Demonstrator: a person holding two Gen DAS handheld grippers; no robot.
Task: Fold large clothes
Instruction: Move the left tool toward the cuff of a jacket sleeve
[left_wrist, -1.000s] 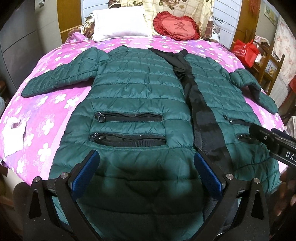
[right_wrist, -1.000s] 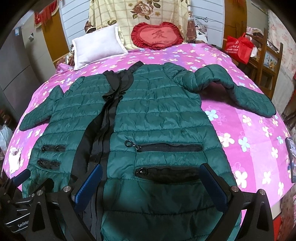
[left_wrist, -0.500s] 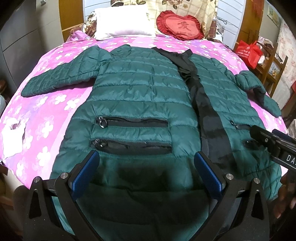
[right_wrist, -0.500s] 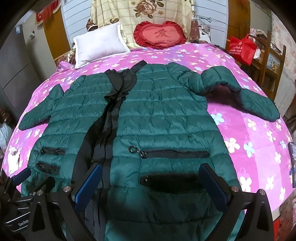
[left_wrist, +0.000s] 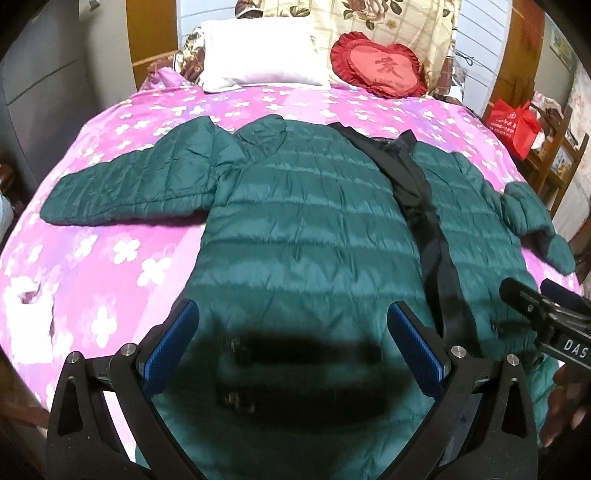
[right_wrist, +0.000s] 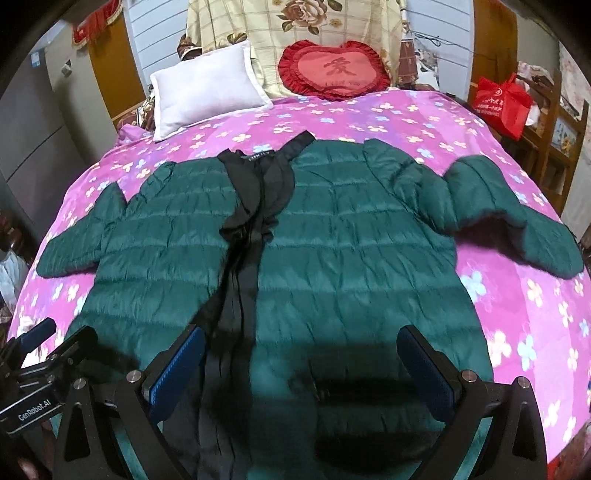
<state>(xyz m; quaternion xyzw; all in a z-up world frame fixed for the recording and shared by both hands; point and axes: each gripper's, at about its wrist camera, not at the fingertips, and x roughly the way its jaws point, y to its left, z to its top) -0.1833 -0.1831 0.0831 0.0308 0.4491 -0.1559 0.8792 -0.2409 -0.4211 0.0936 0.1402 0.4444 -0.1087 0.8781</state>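
A large dark green quilted jacket (left_wrist: 306, 229) lies open and flat, front up, on the pink flowered bed, with a black lining strip (left_wrist: 428, 221) down its middle; it also shows in the right wrist view (right_wrist: 354, 266). Its left sleeve (left_wrist: 125, 192) stretches out; its right sleeve (right_wrist: 517, 221) is bent. My left gripper (left_wrist: 291, 339) is open and empty above the jacket's left hem with two zip pockets. My right gripper (right_wrist: 303, 362) is open and empty above the right hem, and also shows at the right of the left wrist view (left_wrist: 546, 317).
A white pillow (left_wrist: 258, 55) and a red heart cushion (left_wrist: 380, 62) lie at the head of the bed. A red bag (left_wrist: 513, 125) sits on wooden furniture at the right. A white patch (left_wrist: 29, 317) lies at the bed's left edge. A grey cabinet (left_wrist: 44, 74) stands left.
Both grippers have moved forward and lower over the jacket's hem; the pockets now lie between and under the fingers. The jacket has not moved and both grippers stay open.
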